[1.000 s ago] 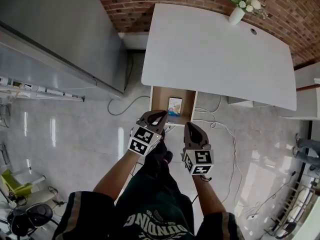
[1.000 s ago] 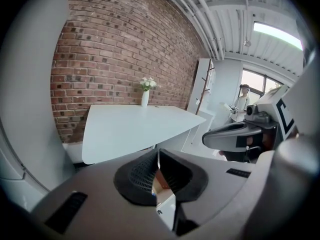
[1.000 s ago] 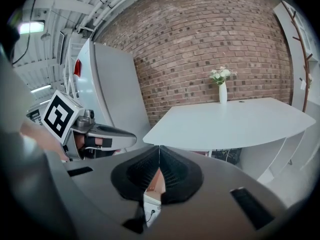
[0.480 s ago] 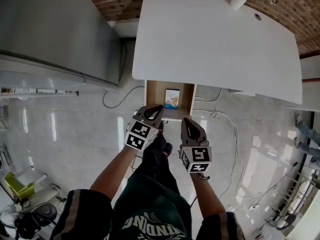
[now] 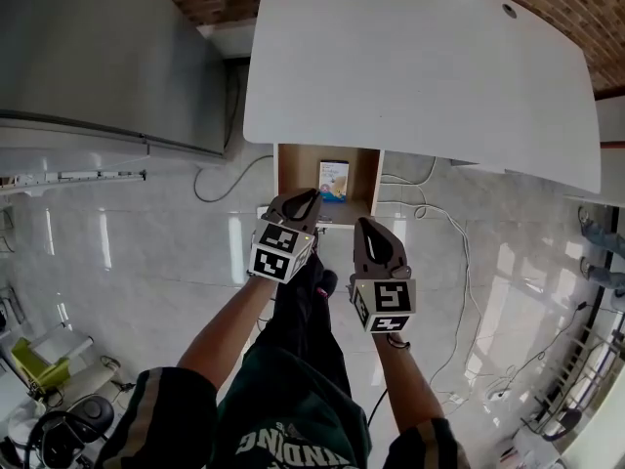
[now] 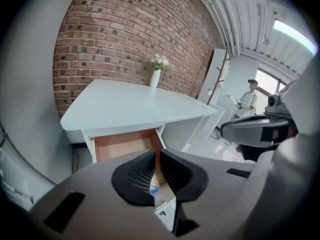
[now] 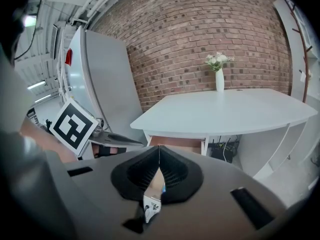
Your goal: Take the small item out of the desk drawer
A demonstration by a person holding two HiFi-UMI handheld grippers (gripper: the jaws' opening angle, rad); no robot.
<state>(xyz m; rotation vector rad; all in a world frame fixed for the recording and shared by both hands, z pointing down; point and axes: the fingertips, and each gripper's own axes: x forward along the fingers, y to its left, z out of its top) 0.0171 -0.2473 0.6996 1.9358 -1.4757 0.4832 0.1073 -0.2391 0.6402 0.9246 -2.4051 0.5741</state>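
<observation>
The left gripper (image 5: 309,199), jaws together and empty, has sunk to the front of the open drawer (image 5: 290,172), where the small item (image 5: 333,180) lies untouched. The right gripper (image 5: 367,227), also closed on nothing, has lowered beside it, so the reach-in seems imminent.

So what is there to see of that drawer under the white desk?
The drawer stands pulled open under the near edge of the white desk. Inside it looks like light brown wood, and it has a white front. A small blue-and-white packet lies near the middle of its floor. The left gripper and right gripper hang just in front, shut; neither seems to touch it.
</observation>
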